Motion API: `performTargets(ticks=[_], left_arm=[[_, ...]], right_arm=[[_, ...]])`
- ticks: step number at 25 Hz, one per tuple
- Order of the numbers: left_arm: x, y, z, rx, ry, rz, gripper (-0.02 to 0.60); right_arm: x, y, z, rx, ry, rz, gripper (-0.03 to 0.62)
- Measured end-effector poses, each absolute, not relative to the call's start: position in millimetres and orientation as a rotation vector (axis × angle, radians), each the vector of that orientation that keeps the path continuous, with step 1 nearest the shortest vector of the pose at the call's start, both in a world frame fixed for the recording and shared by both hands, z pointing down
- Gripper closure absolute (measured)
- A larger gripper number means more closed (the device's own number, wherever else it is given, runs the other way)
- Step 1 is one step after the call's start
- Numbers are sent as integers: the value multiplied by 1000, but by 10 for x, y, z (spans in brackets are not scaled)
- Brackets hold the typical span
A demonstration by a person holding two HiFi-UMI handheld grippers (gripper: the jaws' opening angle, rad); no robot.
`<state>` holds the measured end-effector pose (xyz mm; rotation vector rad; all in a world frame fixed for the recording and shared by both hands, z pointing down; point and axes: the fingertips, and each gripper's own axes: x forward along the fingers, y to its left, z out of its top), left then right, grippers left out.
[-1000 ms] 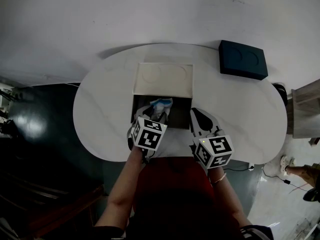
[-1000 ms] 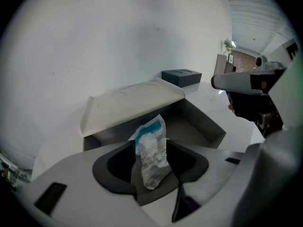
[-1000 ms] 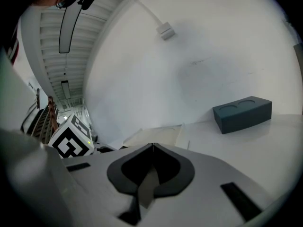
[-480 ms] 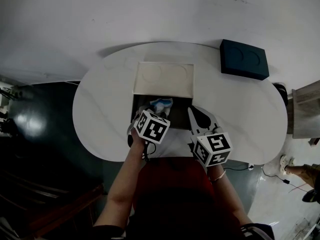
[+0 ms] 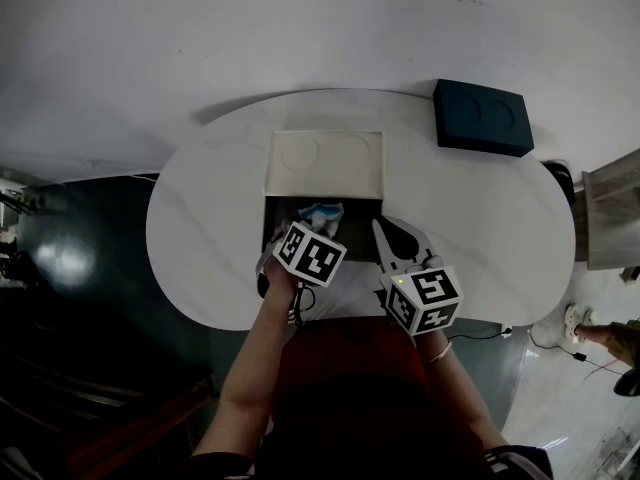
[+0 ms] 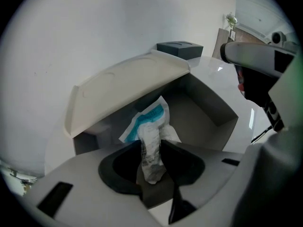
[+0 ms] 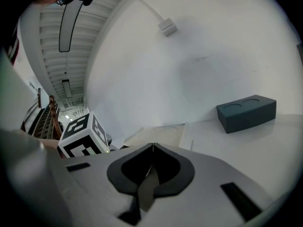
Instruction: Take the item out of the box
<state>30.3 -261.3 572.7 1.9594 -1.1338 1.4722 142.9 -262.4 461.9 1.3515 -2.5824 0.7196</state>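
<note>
An open grey box [image 5: 352, 232] with its cream lid [image 5: 325, 163] folded back lies on the white table. Inside is a crumpled white and teal packet [image 6: 150, 126], also seen from the head view as the packet [image 5: 322, 211]. My left gripper [image 6: 151, 144] points steeply down into the box; its jaws have just been closing and now pinch the packet's lower end. Its marker cube [image 5: 311, 253] hides the jaws from above. My right gripper [image 7: 152, 146] is shut on nothing and rests beside the box's right wall, as the right gripper [image 5: 382, 228] shows from above.
A dark blue block [image 5: 483, 118] with two round dents sits at the table's far right. The round white table [image 5: 500, 228] ends close to the person's body. A dark floor lies to the left, and a cable [image 5: 550, 348] to the right.
The left gripper has tipped further down into the box, its cube shifting slightly right, and its jaws have closed in onto the packet. The right gripper has stayed put.
</note>
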Motion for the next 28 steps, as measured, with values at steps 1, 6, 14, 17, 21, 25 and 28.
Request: performTargets(ticks=[1, 6, 14, 17, 21, 25, 28], left_arm=[[303, -2613, 5727, 1966, -1132, 1482, 437], [304, -2597, 5699, 2012, -1143, 1510, 471], [341, -2593, 5574, 2103, -1186, 1431, 474], [378, -2558, 5482, 2154, -1185, 1418, 474], [420, -2517, 5308, 2221, -1210, 1363, 474], [443, -2512, 5147, 2272, -1248, 1299, 474], [451, -2485, 5043, 2302, -1259, 1247, 475]], right_arm=[[1430, -2622, 4623, 1353, -2580, 718, 579], [1427, -2572, 4627, 1357, -2574, 712, 579], [1401, -2490, 4602, 1361, -2567, 685, 579], [1401, -2467, 4579, 1372, -2565, 673, 579], [1387, -2413, 4546, 1385, -2561, 659, 579], [1364, -2362, 4512, 1408, -2558, 646, 579], [1332, -2314, 4476, 1421, -2558, 633, 579]])
